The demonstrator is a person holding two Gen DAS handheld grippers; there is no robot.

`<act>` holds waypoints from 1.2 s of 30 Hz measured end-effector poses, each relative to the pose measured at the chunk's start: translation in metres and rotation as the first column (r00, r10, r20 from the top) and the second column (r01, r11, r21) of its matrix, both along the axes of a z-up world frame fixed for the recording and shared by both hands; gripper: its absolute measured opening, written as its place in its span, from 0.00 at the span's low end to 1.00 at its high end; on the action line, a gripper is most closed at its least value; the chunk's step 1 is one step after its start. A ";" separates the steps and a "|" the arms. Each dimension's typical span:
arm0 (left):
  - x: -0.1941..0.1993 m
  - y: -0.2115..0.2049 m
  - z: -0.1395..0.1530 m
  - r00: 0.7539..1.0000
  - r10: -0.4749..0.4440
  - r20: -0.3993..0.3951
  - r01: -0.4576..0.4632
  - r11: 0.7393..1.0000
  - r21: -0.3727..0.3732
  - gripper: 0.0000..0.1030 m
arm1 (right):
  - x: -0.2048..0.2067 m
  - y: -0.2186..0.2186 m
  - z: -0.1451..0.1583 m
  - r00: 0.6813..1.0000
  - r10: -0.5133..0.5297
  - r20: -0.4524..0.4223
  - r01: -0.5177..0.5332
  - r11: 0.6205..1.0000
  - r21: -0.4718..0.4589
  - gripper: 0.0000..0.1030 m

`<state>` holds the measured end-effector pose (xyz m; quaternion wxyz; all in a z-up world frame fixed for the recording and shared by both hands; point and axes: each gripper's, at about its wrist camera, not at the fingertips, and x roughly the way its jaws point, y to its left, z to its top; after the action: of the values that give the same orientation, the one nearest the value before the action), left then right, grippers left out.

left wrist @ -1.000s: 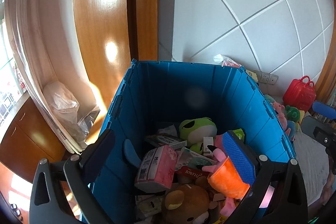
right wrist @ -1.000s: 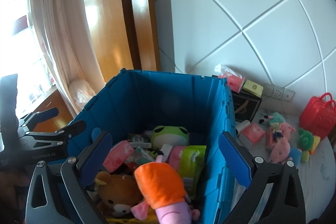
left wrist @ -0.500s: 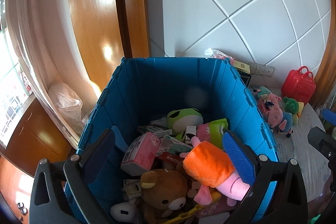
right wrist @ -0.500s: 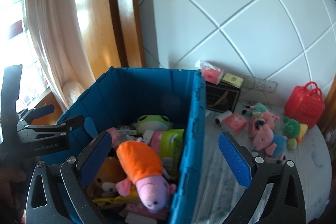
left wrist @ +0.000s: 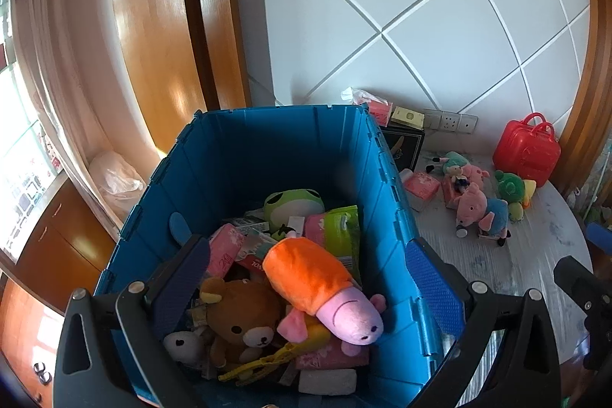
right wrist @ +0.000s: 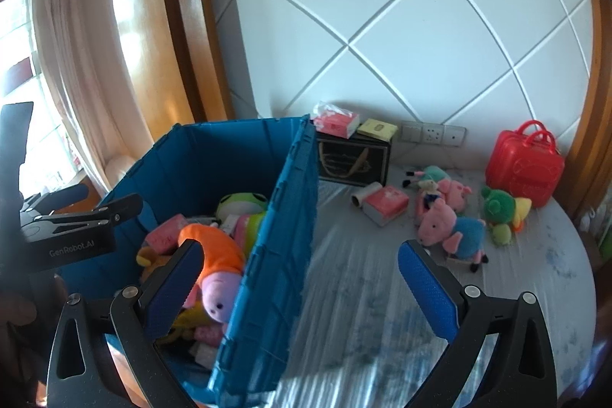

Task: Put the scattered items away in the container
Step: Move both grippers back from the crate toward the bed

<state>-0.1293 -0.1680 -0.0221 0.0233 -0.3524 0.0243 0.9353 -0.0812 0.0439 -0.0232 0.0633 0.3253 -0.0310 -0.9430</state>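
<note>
The blue crate holds several toys and packets. A pink pig plush in an orange dress lies on top, beside a brown bear and a green frog. My left gripper hangs open above the crate with nothing between its fingers. My right gripper is open and straddles the crate's right wall. On the table to the right lie a pig in blue, a green plush, smaller pink plush toys and a pink packet.
A red toy suitcase stands at the back right by the wall. A black box with a tissue pack on top sits behind the crate. A curtain and wooden frame rise at the left.
Both grippers have drawn back and swung right. The orange-dressed pig, beside the left fingers a second ago, now lies on the pile in the crate. More of the table shows.
</note>
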 end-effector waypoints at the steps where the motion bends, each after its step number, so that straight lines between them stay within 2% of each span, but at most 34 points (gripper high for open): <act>1: 0.004 0.007 0.001 1.000 -0.001 0.000 0.001 1.000 -0.006 1.00 | 0.004 0.006 0.000 1.000 -0.002 0.002 0.002 1.000 -0.001 1.00; 5: 0.019 0.034 0.005 1.000 -0.001 0.000 0.001 1.000 -0.021 1.00 | 0.021 0.030 0.000 1.000 -0.014 0.002 0.014 1.000 -0.006 1.00; 21: 0.094 0.129 0.010 0.998 -0.045 0.038 0.045 0.999 0.002 1.00 | 0.102 0.121 0.000 0.999 -0.043 0.008 0.043 0.999 -0.024 1.00; 31: 0.115 0.152 0.014 0.996 -0.083 0.034 0.083 0.996 -0.012 1.00 | 0.135 0.152 -0.001 0.995 -0.097 0.016 0.097 0.995 -0.028 1.00; 36: 0.117 0.147 0.016 0.994 -0.092 0.051 0.091 0.996 0.018 1.00 | 0.141 0.153 -0.003 0.993 -0.115 0.023 0.116 0.993 -0.031 1.00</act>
<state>-0.0120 -0.0205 -0.0063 0.0693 -0.3750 0.0325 0.9239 0.0600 0.1967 -0.0262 0.0136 0.3318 -0.0657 -0.9409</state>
